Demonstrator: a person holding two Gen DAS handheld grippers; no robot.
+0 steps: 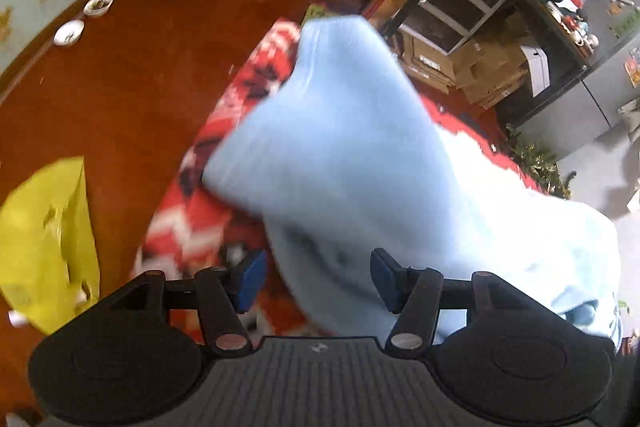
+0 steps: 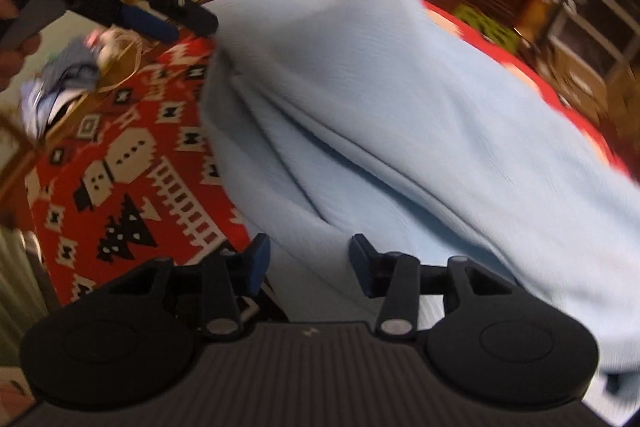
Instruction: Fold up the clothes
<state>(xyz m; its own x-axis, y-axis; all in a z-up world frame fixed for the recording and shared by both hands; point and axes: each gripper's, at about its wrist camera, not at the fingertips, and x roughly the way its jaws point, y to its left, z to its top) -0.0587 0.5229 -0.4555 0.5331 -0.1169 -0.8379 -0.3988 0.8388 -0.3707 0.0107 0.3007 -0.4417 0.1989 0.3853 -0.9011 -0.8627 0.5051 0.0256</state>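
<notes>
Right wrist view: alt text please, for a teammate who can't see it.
A light blue garment lies bunched on a red patterned cloth, with the right tongs open just above its near edge, gripping nothing. The left tongs are at upper left, beside the garment.

Your folding surface: a red patterned tablecloth [image 2: 132, 163].
A light blue garment [image 2: 380, 115] lies rumpled directly on it.

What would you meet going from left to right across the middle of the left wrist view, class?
Yellow plastic bag → red patterned cloth → light blue garment → stacked cardboard boxes.
</notes>
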